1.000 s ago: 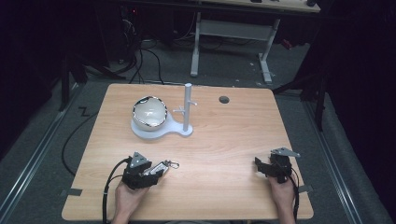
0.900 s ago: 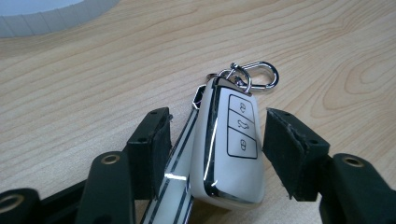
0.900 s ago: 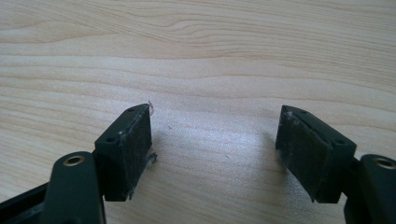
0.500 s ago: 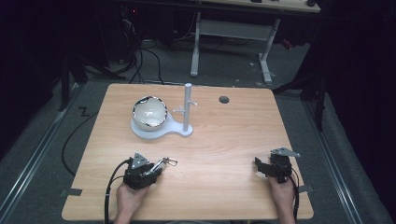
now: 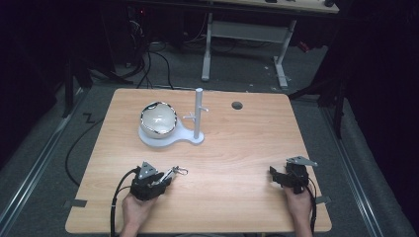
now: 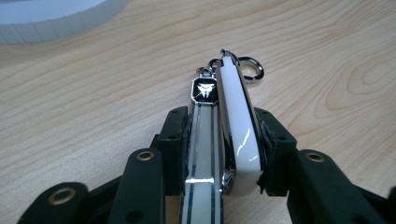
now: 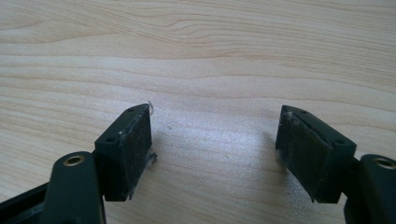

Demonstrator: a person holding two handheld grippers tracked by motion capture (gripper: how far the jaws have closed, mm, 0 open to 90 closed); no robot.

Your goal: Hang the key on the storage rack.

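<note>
My left gripper (image 5: 165, 178) rests near the table's front left and is shut on a white key fob (image 5: 174, 172). In the left gripper view the jaws of my left gripper (image 6: 226, 122) clamp the glossy white key fob (image 6: 239, 126), together with a striped metal strap (image 6: 201, 154). A black emblem tag (image 6: 205, 90) and a metal ring (image 6: 252, 70) stick out past the tips, low over the wood. My right gripper (image 5: 276, 176) sits at the front right. Seen in its own view, the right gripper (image 7: 215, 135) is open over bare wood.
A white stand base (image 5: 174, 139) at the table's middle back carries a shiny round bowl (image 5: 158, 119) and an upright white post (image 5: 198, 112) with short pegs. A dark round hole (image 5: 237, 105) marks the tabletop behind it. Table legs and cables lie beyond the far edge.
</note>
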